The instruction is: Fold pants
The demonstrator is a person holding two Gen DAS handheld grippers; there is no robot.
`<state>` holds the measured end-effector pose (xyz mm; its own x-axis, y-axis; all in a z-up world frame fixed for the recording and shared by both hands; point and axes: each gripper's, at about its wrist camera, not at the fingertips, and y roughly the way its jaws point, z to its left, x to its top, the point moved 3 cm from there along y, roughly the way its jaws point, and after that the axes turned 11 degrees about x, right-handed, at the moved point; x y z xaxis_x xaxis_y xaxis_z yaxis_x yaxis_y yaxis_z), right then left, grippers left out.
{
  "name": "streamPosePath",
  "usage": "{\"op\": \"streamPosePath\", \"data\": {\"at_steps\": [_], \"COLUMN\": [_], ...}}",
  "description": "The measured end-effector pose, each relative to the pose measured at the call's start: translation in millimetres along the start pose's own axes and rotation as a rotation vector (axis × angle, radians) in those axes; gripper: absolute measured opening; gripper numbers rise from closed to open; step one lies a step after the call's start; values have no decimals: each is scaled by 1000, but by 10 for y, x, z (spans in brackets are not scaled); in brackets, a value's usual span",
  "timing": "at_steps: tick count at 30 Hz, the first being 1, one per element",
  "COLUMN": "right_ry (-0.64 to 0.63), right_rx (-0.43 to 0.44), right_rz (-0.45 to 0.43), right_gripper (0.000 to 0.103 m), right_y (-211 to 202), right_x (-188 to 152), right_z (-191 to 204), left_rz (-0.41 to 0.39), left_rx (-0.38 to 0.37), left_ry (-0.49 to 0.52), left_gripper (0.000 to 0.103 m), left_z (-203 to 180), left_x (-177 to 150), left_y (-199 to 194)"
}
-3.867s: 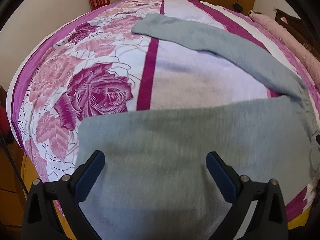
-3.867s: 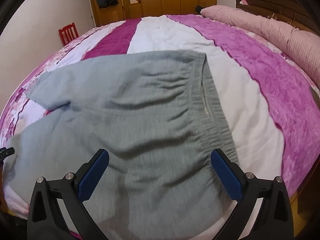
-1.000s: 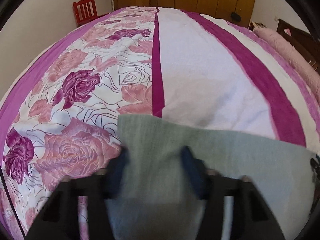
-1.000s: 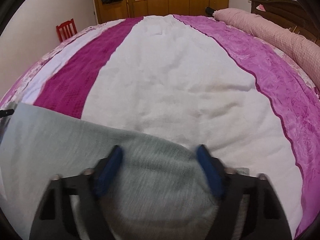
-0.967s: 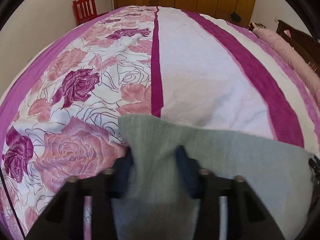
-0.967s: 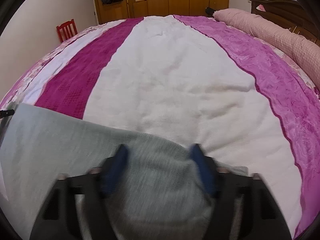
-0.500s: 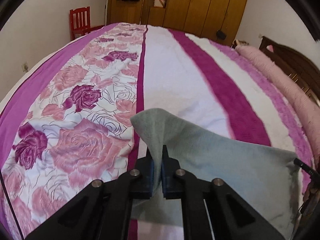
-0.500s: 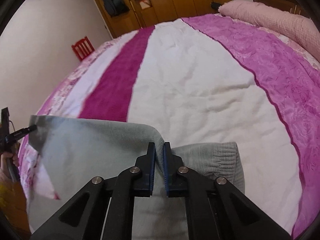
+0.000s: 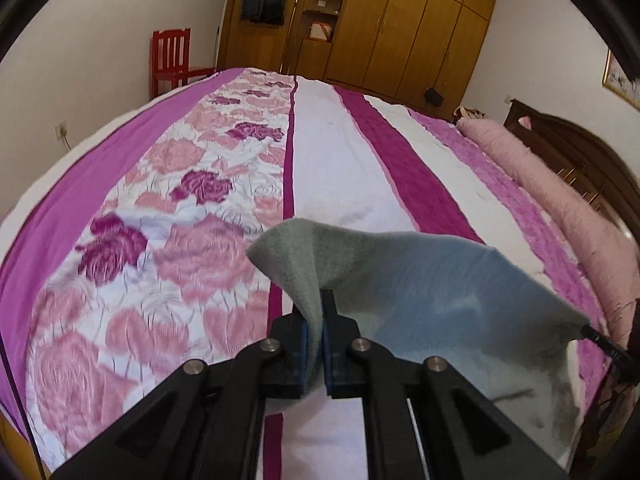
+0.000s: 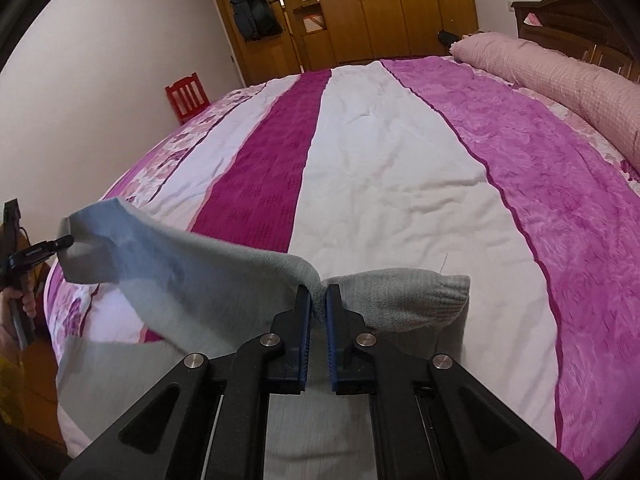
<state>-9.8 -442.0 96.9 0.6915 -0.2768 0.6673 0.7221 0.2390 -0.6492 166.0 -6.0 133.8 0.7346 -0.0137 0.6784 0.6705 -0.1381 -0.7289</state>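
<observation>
Both tongs, left point(image 9: 322, 300) and right point(image 10: 318, 294), clamped on gray pants point(image 10: 192, 280); ribbed waistband point(image 10: 420, 300) only in right view.

Home bedroom. Large bed point(image 10: 400, 184) with pink-and-magenta striped floral cover fills frame centre; wooden wardrobe point(image 9: 400, 32) along back wall, red chair point(image 9: 170, 58) upper left, pink bolster point(image 10: 560, 76) and dark headboard point(image 10: 568, 16) at right.

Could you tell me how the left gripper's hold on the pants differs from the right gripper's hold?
The left gripper pinches a plain edge of the grey pants, with no ribbing in view; the right gripper pinches beside the ribbed waistband. Cloth fans right from the left gripper, but left from the right gripper. Both are shut on cloth lifted off the bed.
</observation>
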Motion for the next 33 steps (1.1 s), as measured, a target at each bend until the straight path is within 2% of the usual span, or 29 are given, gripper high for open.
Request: {"op": "streamPosePath", "data": {"at_steps": [10,13,22,23,25,27,33], "right_ry": [23,30,69,77,105,124,155], "right_rx": [-18,-30,-104,-106,-115,-121,-108], "right_rz": [34,63,168,178,208,215,189], "right_gripper": [8,8,8,8,19,25,29], "right_y": [-131,-100,111,134,198,223,187], "right_x": [-403,-535,-879,-909,-982,-1025,-1075], "right_z": [20,-8,-104,-116,-163,-192,-204], "left_rz": [8,35,137,146,165,181,219], "left_rx": [17,20,97,103,115,128,146], "left_ry": [-27,-41,-43,-47,-61,-79,-107], "left_gripper": [6,6,7,8,13,19,37], "left_z": [195,267,316,320,337,362,409], "left_x": [-446,-581,-979,-1009,-1082,-1141,-1295], "left_y": [-261,-231,-20,-4,21,31,1]}}
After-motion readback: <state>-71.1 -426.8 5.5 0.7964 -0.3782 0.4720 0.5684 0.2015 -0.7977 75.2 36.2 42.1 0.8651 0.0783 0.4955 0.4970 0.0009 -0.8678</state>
